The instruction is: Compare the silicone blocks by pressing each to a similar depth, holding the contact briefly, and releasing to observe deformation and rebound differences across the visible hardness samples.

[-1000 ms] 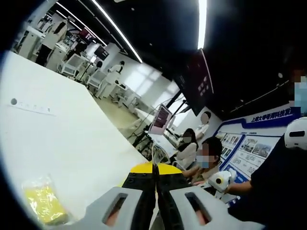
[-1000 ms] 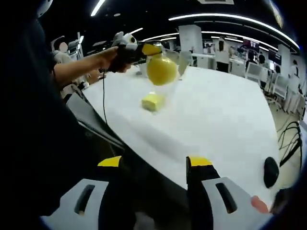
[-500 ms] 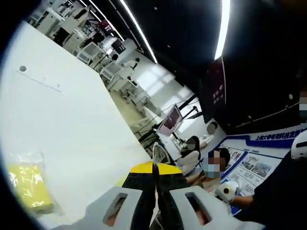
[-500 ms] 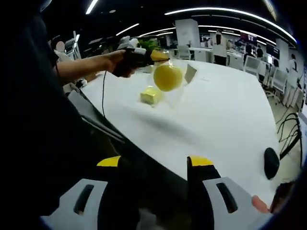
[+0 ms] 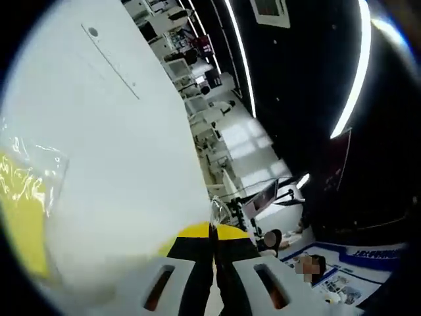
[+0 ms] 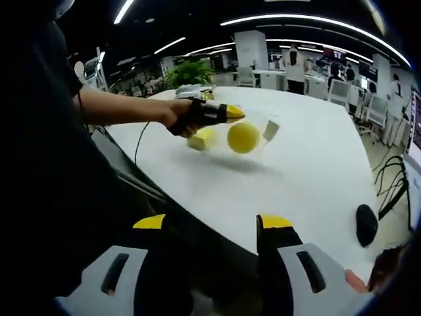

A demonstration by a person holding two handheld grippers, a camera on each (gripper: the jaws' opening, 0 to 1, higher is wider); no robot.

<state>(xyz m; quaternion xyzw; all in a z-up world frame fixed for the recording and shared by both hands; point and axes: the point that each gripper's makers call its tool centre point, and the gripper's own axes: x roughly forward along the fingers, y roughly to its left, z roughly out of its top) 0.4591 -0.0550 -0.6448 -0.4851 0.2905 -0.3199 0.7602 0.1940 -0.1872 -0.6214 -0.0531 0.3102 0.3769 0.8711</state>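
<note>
In the left gripper view, the yellow block in its clear bag [image 5: 23, 210] is running off the picture's left edge, so its full shape is not showing. The thin clear film [image 5: 216, 209] rising between the shut jaws is too small to identify further. In the right gripper view, the yellow ball's [image 6: 243, 137] clear wrapping is blurring, its outline unclear. The small yellow block [image 6: 200, 139] is partly hiding behind the left gripper [image 6: 227, 113].

left gripper [image 6: 238, 114] dangling bagged yellow ball [image 6: 243, 137] (above table [image 6: 309, 178])
</note>
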